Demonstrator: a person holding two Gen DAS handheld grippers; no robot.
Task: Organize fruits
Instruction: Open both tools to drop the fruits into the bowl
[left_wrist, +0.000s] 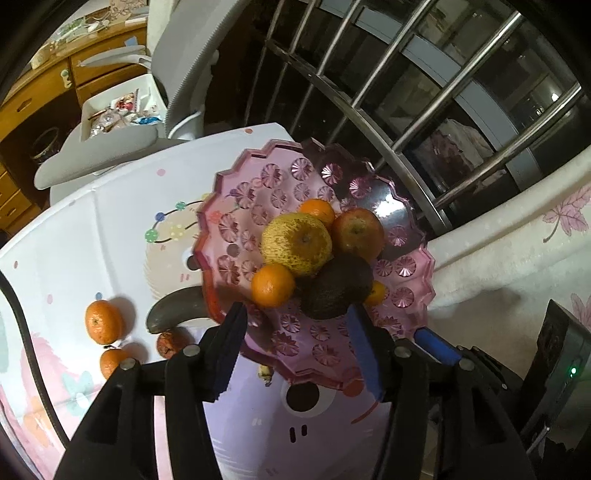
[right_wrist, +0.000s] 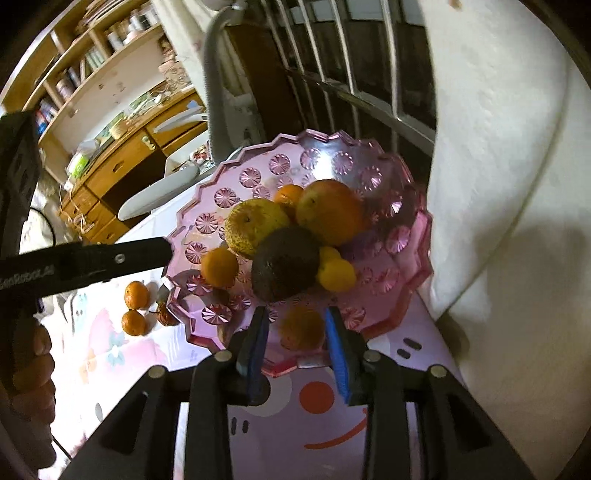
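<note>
Bowl: pink cut-glass bowl (left_wrist: 413, 266) stands on the patterned table cover (left_wrist: 66, 251), near the window-side edge.
In bowl: yellow speckled citrus (left_wrist: 295, 242), red-orange apple (left_wrist: 357, 232), dark avocado-like fruit (left_wrist: 340, 286), front tangerine (left_wrist: 272, 285), a second tangerine behind (left_wrist: 317, 210), small yellow fruit (right_wrist: 337, 273) at the avocado's right.
Outside bowl: two tangerines (left_wrist: 103, 321) on the cover left of the bowl, one smaller reddish fruit (left_wrist: 170, 343) near them; a dark curved object (left_wrist: 173, 310), possibly a banana, partly under the rim.
Seen through glass: an orange shape (right_wrist: 301, 328), inside or beneath cannot be told.
Left gripper (left_wrist: 299, 334): jaws spread wide, empty, over the bowl's near rim.
Right gripper (right_wrist: 297, 334): jaws apart, nothing between them, at the near rim.
Progress estimate: most fruit gathered; loose pieces at left remain.
</note>
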